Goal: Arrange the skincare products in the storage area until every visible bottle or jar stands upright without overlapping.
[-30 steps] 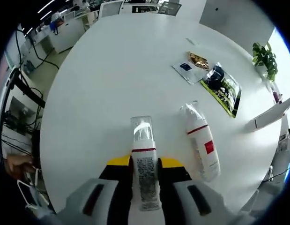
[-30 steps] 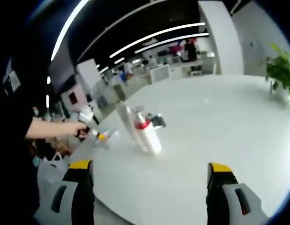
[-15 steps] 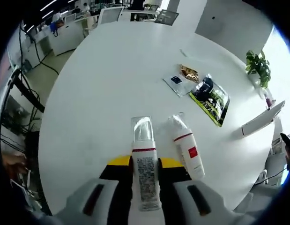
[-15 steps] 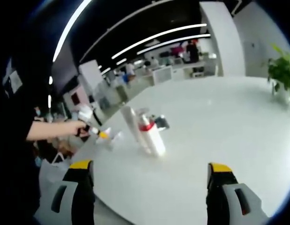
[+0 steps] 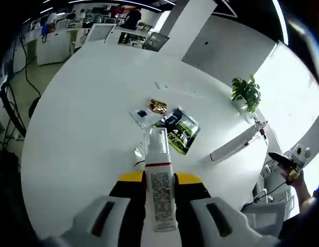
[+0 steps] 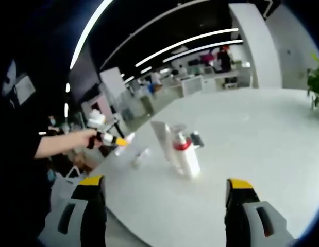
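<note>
Left hand-held gripper (image 5: 159, 206) is clamped on a white pump bottle (image 5: 158, 180) with a red band and clear cap, held above the white desk (image 5: 87, 113); right hand-held gripper (image 6: 162, 206) has jaws wide apart and empty, aimed at a second red-banded bottle (image 6: 185, 157) lying on the desk. Risk: the grip sits low on the smooth body, so the held bottle may slip or tip on set-down. Placed too near the lying bottle, it could knock it or overlap it.
</note>
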